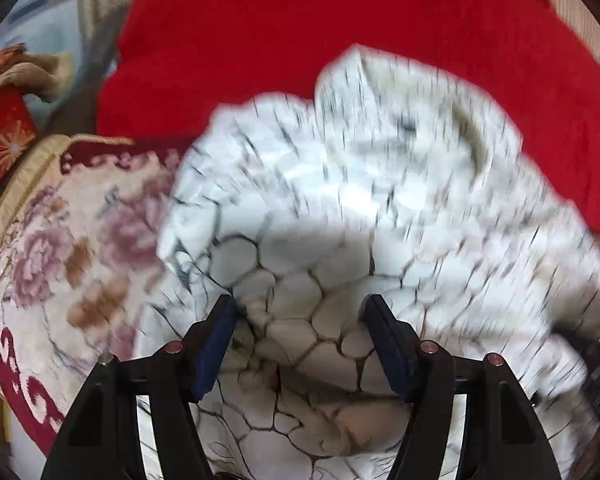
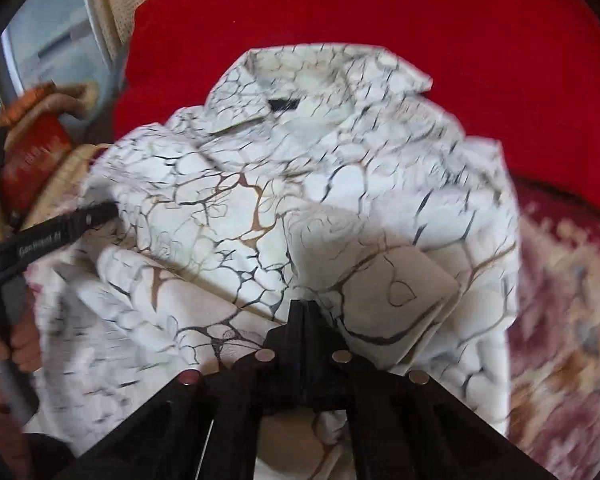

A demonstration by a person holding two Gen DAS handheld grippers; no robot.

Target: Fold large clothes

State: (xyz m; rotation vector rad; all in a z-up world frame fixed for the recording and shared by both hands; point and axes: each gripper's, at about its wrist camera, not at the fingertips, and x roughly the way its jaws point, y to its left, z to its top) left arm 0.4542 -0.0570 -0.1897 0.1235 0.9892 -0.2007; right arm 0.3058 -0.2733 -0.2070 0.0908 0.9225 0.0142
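Two grippers are busy with one big shirt (image 2: 300, 208), white with dark crackly lines. In the right wrist view the shirt fills the middle of the frame, with its collar (image 2: 300, 80) at the upper middle and its body running down toward the bottom. So its long side goes from top to bottom of the picture, lined up with the way the gripper points.

The right gripper (image 2: 305, 308) sits at the bottom middle, right over the shirt's lower part. Its fingers are pressed tight together. I cannot tell if any cloth is pinched between them (the tips hide that spot).

The left gripper (image 1: 300, 320) is wide open in its own view, with shirt cloth bunched up between its blue pads (image 1: 216, 344). It is not squeezing anything. In the right wrist view it shows at the left edge, beside the shirt's left side.

The shirt lies on a red blanket (image 2: 420, 12) at the top and a flowery rug (image 1: 72, 240) at the sides.

My guess: the next fold goes across the shirt, and the left gripper is nearer the side that needs lifting.
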